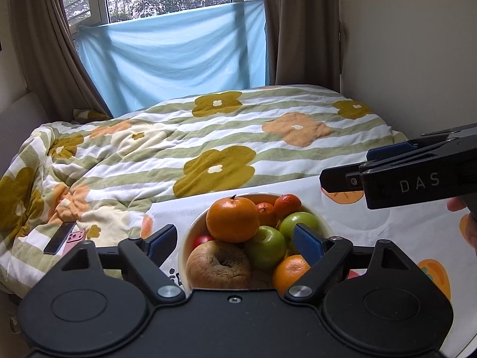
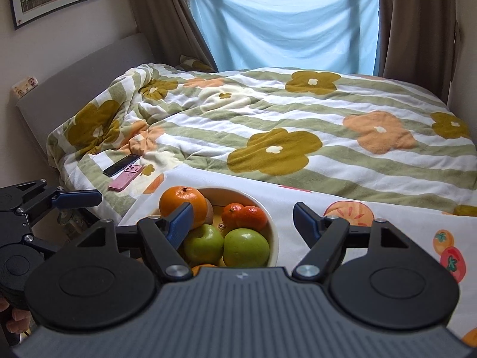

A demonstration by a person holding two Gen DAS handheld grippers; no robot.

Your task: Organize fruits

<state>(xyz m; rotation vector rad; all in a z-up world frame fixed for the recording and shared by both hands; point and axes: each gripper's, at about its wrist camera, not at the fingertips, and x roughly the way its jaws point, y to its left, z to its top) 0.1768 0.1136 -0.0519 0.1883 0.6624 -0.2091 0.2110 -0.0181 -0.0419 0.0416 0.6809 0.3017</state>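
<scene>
A white bowl (image 1: pixel 190 232) (image 2: pixel 272 232) full of fruit stands on a table with a fruit-print cloth (image 1: pixel 387 238) (image 2: pixel 387 238). On top lies a big orange (image 1: pixel 232 219) (image 2: pixel 182 201), with two green apples (image 1: pixel 265 247) (image 2: pixel 246 247), small mandarins (image 1: pixel 286 205) (image 2: pixel 244 216), a brown pear (image 1: pixel 219 264), another orange (image 1: pixel 290 271) and a red fruit (image 1: pixel 201 241). My left gripper (image 1: pixel 235 243) is open and empty, its fingers over the bowl. My right gripper (image 2: pixel 243 220) is open and empty above the bowl's right part; it also shows in the left wrist view (image 1: pixel 417 173).
Behind the table is a bed with a flowered quilt (image 1: pixel 223 149) (image 2: pixel 298 125). A dark phone (image 1: pixel 59 237) (image 2: pixel 120 165) and a pink phone (image 1: pixel 73 240) (image 2: pixel 125 177) lie on the quilt at the left. Curtains and a blue cloth (image 1: pixel 179 56) hang at the window.
</scene>
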